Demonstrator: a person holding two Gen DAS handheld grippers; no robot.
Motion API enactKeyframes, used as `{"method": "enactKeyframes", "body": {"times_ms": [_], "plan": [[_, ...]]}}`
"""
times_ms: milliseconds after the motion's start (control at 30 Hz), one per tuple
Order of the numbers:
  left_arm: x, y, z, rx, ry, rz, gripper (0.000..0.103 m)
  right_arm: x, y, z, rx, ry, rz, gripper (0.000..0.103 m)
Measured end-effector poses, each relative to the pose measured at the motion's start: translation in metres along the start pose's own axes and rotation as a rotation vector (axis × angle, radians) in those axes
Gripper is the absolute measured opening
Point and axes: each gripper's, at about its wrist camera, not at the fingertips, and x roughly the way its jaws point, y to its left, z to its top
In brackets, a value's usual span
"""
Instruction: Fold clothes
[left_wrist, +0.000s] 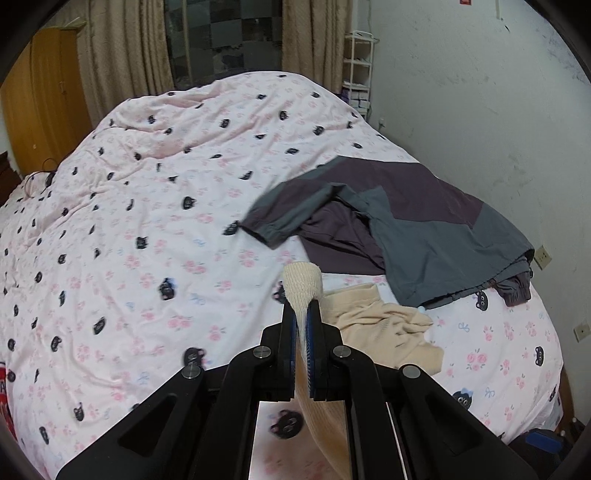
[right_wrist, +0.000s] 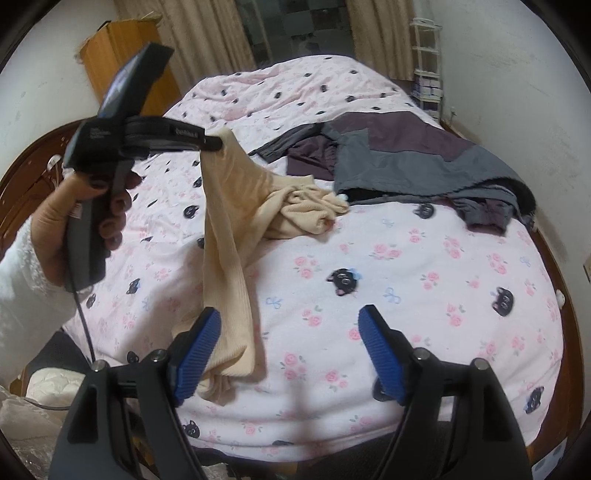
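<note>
A cream ribbed knit garment (right_wrist: 229, 243) hangs from my left gripper (right_wrist: 216, 143), which is shut on its top edge and holds it above the bed. In the left wrist view the cream fabric (left_wrist: 302, 284) is pinched between the closed blue pads of the left gripper (left_wrist: 303, 310), and the rest of the garment (left_wrist: 384, 325) lies crumpled on the quilt. My right gripper (right_wrist: 290, 317) is open and empty, with its left finger (right_wrist: 199, 347) beside the garment's hanging lower end.
A grey and purple jacket (left_wrist: 424, 221) lies spread on the far right of the bed, also in the right wrist view (right_wrist: 406, 155). A pink quilt (right_wrist: 424, 258) with cat prints covers the bed. A wardrobe (left_wrist: 40, 107), curtains and a white shelf stand behind.
</note>
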Motion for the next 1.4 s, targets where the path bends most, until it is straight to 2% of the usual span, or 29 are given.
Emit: {"method": "enactKeyframes", "body": {"times_ms": [133, 233, 367, 567, 633, 700, 833, 900, 1133, 1233, 1367, 1400], "plan": [[-0.008, 0.018, -0.005, -0.015, -0.004, 0.011, 0.004, 0.017, 0.017, 0.003, -0.095, 0.042, 0.064, 0.08], [-0.013, 0.031, -0.008, -0.029, -0.002, 0.01, 0.004, 0.039, 0.031, 0.003, -0.217, 0.123, 0.158, 0.08], [-0.019, 0.042, -0.009, -0.041, -0.01, 0.011, 0.004, 0.069, 0.04, -0.001, -0.342, 0.198, 0.231, 0.08], [-0.024, 0.053, -0.01, -0.053, -0.019, 0.019, 0.004, 0.096, 0.031, -0.001, -0.365, 0.239, 0.3, 0.078], [-0.024, 0.056, -0.011, -0.052, -0.02, 0.024, 0.004, 0.106, 0.025, -0.001, -0.344, 0.265, 0.312, 0.07], [-0.024, 0.058, -0.011, -0.054, -0.02, 0.025, 0.004, 0.113, 0.02, -0.003, -0.327, 0.285, 0.326, 0.056], [-0.022, 0.062, -0.011, -0.057, -0.018, 0.029, 0.004, 0.114, 0.016, -0.002, -0.297, 0.3, 0.363, 0.05], [-0.022, 0.064, -0.012, -0.06, -0.016, 0.03, 0.004, 0.114, 0.014, -0.002, -0.282, 0.308, 0.381, 0.041], [-0.022, 0.069, -0.011, -0.066, -0.019, 0.035, 0.004, 0.115, 0.006, -0.002, -0.23, 0.335, 0.445, 0.036], [-0.023, 0.069, -0.011, -0.064, -0.02, 0.037, 0.004, 0.116, 0.003, -0.002, -0.208, 0.347, 0.471, 0.028], [-0.024, 0.07, -0.011, -0.064, -0.02, 0.041, 0.004, 0.116, 0.002, 0.0, -0.193, 0.349, 0.483, 0.012], [-0.024, 0.07, -0.011, -0.064, -0.02, 0.041, 0.004, 0.116, 0.002, 0.001, -0.19, 0.35, 0.486, 0.011]]}}
